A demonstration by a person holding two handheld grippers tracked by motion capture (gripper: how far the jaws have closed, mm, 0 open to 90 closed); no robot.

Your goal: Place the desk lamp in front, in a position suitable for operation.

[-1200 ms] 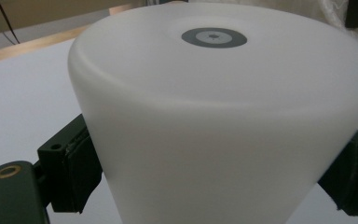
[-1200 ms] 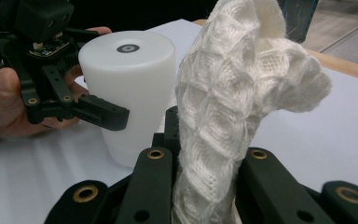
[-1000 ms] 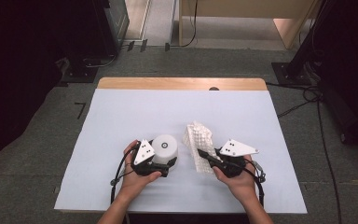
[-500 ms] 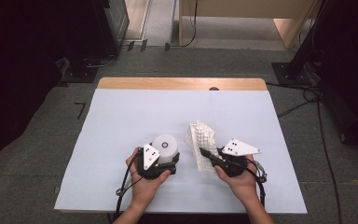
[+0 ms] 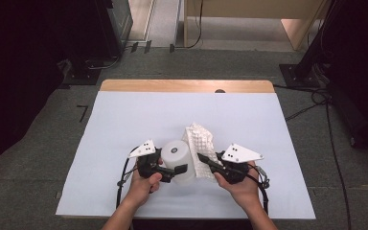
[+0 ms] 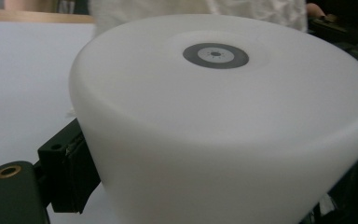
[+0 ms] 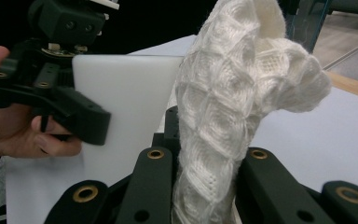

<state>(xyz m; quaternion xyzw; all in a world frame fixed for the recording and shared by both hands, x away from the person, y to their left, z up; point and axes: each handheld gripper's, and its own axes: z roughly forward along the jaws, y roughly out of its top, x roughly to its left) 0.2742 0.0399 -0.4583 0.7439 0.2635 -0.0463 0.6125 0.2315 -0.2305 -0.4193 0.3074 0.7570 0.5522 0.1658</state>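
- Two pickups look done in the high view: low in the frame's centre, the left gripper (image 5: pixel 175 168) clamps the white cylinder (image 5: pixel 177 153) and the right gripper (image 5: pixel 205 158) pinches the white waffle cloth (image 5: pixel 200 143) just beside it.
- Left gripper view: the cylinder (image 6: pixel 223 126) sits between the jaws, centre frame.
- Right gripper view: jaws pressed onto the cloth (image 7: pixel 223 121), mid-frame; judging by this, bringing cloth onto cylinder remains.

White sheet (image 5: pixel 124 124) covers wooden table (image 5: pixel 187 86); cables (image 5: pixel 311 103) beyond.
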